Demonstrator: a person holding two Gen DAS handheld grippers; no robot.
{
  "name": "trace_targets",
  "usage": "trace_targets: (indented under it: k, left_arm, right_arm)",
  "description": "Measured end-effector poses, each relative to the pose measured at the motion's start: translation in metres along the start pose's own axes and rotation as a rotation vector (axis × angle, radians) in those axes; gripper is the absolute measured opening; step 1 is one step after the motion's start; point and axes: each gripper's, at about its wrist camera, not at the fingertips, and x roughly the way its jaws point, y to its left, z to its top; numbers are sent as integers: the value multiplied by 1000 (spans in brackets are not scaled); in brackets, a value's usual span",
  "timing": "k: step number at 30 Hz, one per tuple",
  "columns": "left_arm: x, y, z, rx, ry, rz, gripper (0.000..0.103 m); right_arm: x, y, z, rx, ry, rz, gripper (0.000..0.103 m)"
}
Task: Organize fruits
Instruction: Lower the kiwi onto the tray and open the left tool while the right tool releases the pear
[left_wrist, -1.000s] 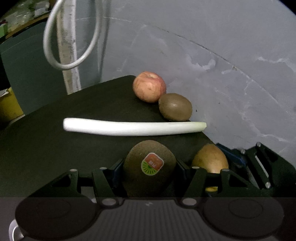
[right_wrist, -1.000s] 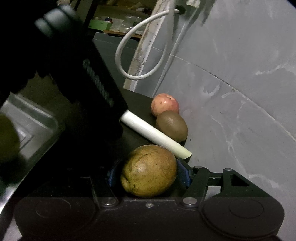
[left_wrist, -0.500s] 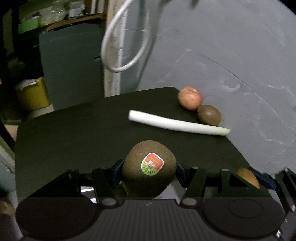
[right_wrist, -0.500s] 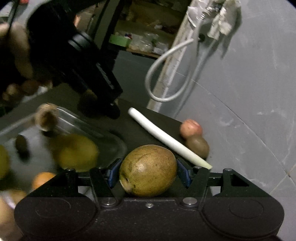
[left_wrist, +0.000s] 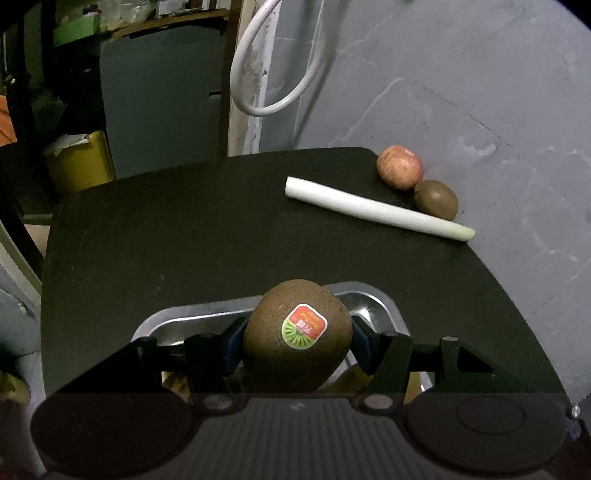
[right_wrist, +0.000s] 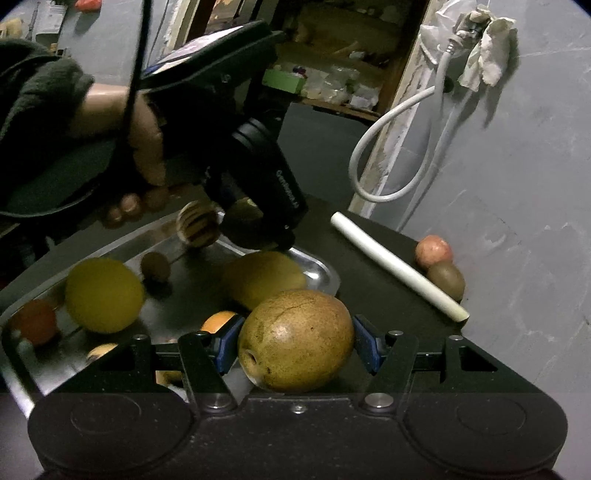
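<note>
My left gripper (left_wrist: 297, 341) is shut on a brown kiwi (left_wrist: 297, 338) with a red and green sticker, held above the metal tray (left_wrist: 373, 299). My right gripper (right_wrist: 295, 341) is shut on a yellow-brown oval fruit (right_wrist: 295, 339), held over the near corner of the same tray (right_wrist: 317, 273). The tray holds several fruits: a yellow round one (right_wrist: 103, 295), a yellow-green one (right_wrist: 264, 277), an orange one (right_wrist: 35, 321) and a small kiwi (right_wrist: 155, 266). An apple (left_wrist: 399, 166) and another kiwi (left_wrist: 436, 199) lie on the black table (left_wrist: 184, 229) by the wall.
A white leek stalk (left_wrist: 376, 208) lies on the table in front of the apple and kiwi. A grey wall (left_wrist: 480, 110) borders the table's right side. A white hose loop (left_wrist: 273, 74) hangs at the back. The left gripper's body (right_wrist: 255, 184) and the hand sit above the tray.
Both grippers have pulled back and risen with their fruits. The apple, kiwi and leek now look farther away, and the tray has come into view under both grippers.
</note>
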Motion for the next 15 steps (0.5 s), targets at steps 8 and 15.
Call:
trace_targets:
  k: [8, 15]
  left_arm:
    - [3, -2, -7, 16, 9, 13, 62]
    - [5, -2, -11, 10, 13, 20, 63]
  right_arm:
    - [3, 11, -8, 10, 27, 37, 64]
    - [10, 10, -5, 76, 28, 70, 64]
